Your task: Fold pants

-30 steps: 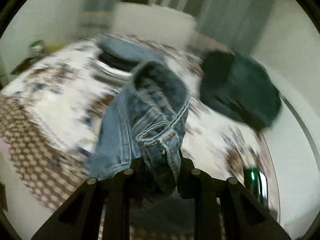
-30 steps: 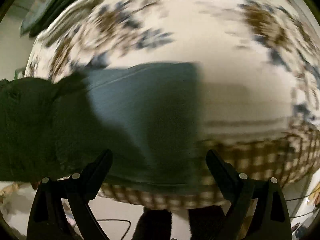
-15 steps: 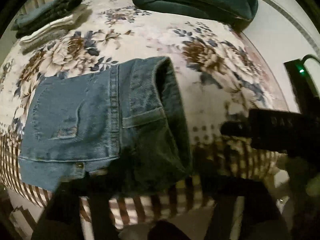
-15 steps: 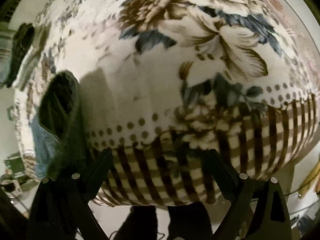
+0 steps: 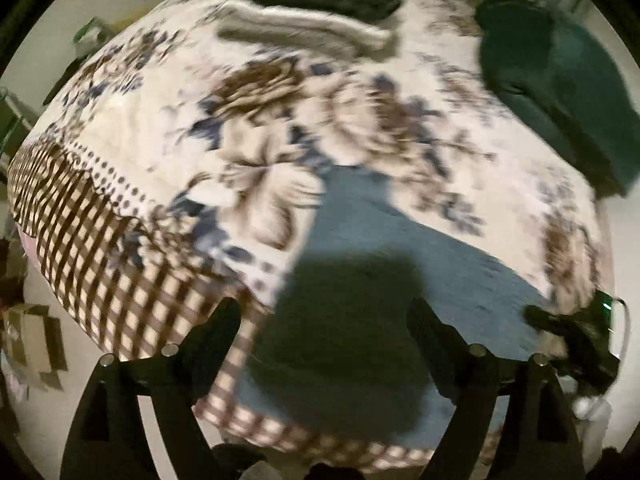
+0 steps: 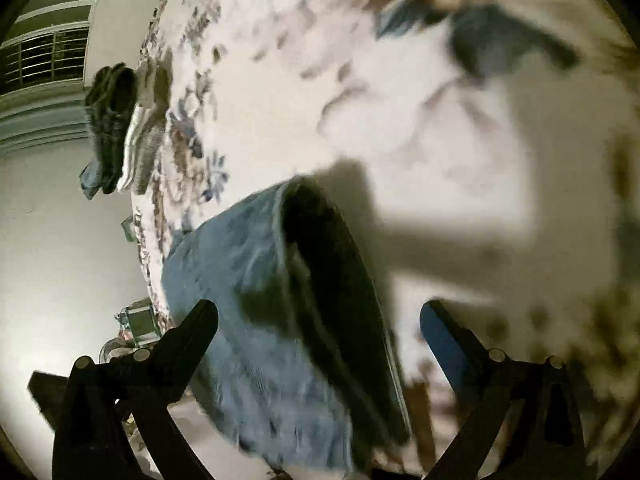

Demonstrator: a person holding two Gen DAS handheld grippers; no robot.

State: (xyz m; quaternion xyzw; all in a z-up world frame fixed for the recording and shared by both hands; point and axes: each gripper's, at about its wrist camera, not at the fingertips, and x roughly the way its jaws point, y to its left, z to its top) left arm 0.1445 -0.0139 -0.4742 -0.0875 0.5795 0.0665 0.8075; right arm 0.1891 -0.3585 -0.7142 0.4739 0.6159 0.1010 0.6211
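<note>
The blue jeans (image 5: 384, 264) lie folded flat on the floral bedspread (image 5: 160, 136) near its front edge, partly under a dark shadow. My left gripper (image 5: 324, 320) is open and empty just above the near end of the jeans. In the right wrist view the folded jeans (image 6: 248, 280) show from the side, with the thick dark fold edge facing up. My right gripper (image 6: 320, 320) is open and empty, its fingers straddling that fold without closing on it. Both views are blurred by motion.
A stack of folded clothes (image 5: 312, 12) lies at the far side of the bed, also seen in the right wrist view (image 6: 120, 120). A dark green garment (image 5: 560, 80) lies at the far right. The checked blanket border (image 5: 80, 232) hangs over the bed edge.
The left gripper has let go of the jeans and opened; the jeans now lie flat and folded. Both grippers have swung to new angles over the jeans.
</note>
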